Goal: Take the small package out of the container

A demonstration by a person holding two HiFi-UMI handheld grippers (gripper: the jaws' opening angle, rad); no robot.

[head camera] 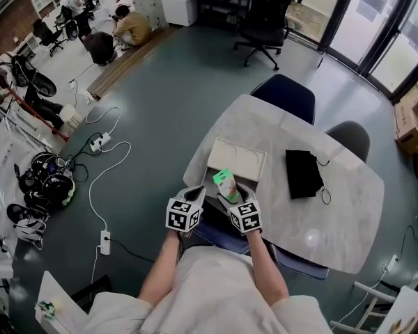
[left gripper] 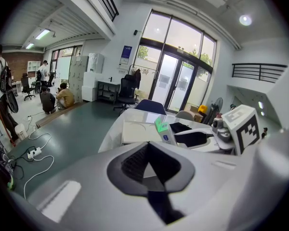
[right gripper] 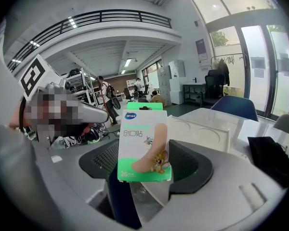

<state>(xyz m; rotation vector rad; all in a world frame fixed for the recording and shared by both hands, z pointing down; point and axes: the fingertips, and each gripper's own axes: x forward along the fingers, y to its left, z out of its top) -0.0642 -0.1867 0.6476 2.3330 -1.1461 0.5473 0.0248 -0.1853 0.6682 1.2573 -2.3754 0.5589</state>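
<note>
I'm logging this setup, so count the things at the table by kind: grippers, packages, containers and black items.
Grippers: 2, the left gripper and the right gripper
Small package: 1, held in the right gripper
Container: 1, white
Black fabric item: 1
Total: 5

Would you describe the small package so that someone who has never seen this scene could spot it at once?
Find the pale table; by its near edge lies a white container. In front of it, the right gripper clamps the small package in its jaws. It is a flat green-and-white box picturing a plaster and cartoon animals, the only green thing beside the white container and the black item.
</note>
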